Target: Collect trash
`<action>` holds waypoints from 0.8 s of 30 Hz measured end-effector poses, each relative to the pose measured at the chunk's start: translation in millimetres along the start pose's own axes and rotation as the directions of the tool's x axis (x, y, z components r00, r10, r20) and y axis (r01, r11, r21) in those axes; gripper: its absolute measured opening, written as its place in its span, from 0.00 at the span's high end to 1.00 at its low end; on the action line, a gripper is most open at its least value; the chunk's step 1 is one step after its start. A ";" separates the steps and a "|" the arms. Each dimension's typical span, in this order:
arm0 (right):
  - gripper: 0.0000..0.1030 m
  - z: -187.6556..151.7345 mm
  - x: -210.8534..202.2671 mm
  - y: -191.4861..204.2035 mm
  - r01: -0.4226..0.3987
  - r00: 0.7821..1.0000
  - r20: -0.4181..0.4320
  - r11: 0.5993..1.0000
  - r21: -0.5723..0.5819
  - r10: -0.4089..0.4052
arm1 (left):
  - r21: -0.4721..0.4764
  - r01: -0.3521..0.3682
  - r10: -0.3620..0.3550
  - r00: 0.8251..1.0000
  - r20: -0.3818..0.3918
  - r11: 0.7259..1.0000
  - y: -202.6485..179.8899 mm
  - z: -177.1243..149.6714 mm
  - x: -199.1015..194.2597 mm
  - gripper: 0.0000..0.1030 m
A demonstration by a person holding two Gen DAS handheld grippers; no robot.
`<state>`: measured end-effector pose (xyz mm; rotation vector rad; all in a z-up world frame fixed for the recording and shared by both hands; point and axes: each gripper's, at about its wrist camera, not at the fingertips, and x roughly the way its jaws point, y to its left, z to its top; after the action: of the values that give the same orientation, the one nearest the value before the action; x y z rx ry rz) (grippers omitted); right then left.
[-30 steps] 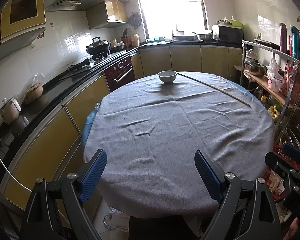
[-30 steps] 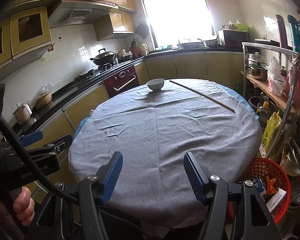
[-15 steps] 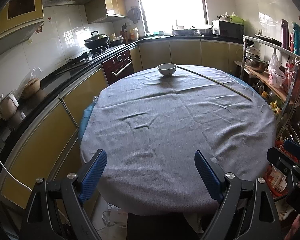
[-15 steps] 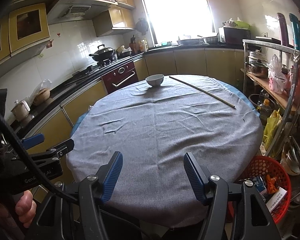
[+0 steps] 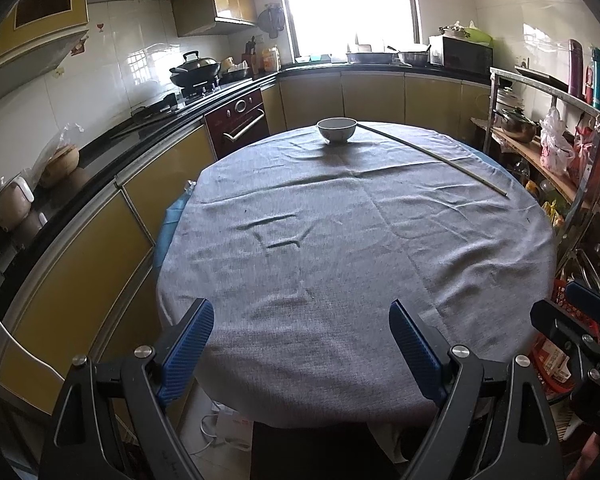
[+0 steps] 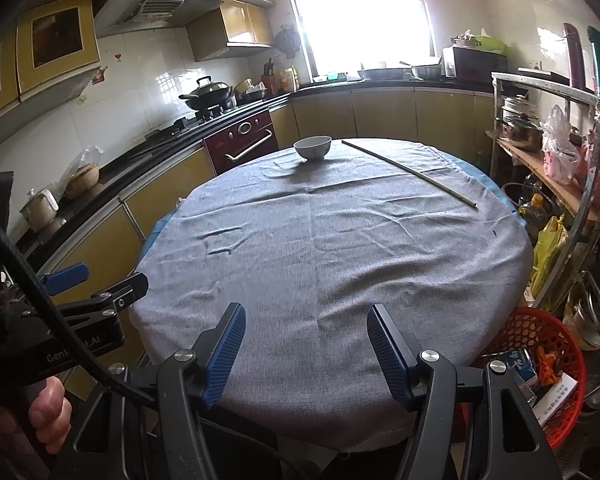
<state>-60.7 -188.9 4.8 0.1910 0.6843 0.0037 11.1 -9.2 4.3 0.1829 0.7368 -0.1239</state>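
Note:
A round table under a grey cloth [image 5: 340,240] [image 6: 324,248] fills both views. A white bowl [image 5: 337,129] [image 6: 312,148] stands at its far edge, and a long thin stick [image 5: 432,156] [image 6: 408,170] lies at the far right. A red basket [image 6: 540,360] holding boxes and wrappers stands on the floor right of the table. My left gripper [image 5: 301,344] is open and empty at the table's near edge. My right gripper [image 6: 306,346] is open and empty at the near edge too.
Yellow cabinets and a black counter [image 5: 100,152] with a stove and wok [image 5: 196,68] run along the left and back. A metal rack [image 5: 548,128] with pots and bags stands on the right. A white cable and box [image 5: 228,428] lie on the floor under the table.
Both grippers have drawn back and tilted slightly, so the table sits farther off and lower in view. Both stay open and empty.

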 end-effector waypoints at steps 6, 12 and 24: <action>0.35 -0.9 2.2 1.2 0.003 1.000 -0.006 1.000 0.000 -0.003 | -0.004 0.004 -0.004 1.000 -0.006 1.000 1.3 -0.8 3.5 0.13; 0.35 -3.2 4.5 1.1 0.007 1.000 -0.013 1.000 -0.004 -0.007 | -0.011 0.007 -0.007 1.000 -0.017 1.000 3.5 -3.6 8.5 0.13; 0.35 -5.4 16.1 2.0 0.032 0.999 -0.036 0.999 -0.026 -0.033 | -0.035 0.014 -0.015 0.999 -0.041 0.999 9.5 -12.0 22.2 0.13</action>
<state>-51.5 -184.9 -9.0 0.1557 0.7230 -0.0153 21.3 1.5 -18.3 0.1473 0.7810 -0.1211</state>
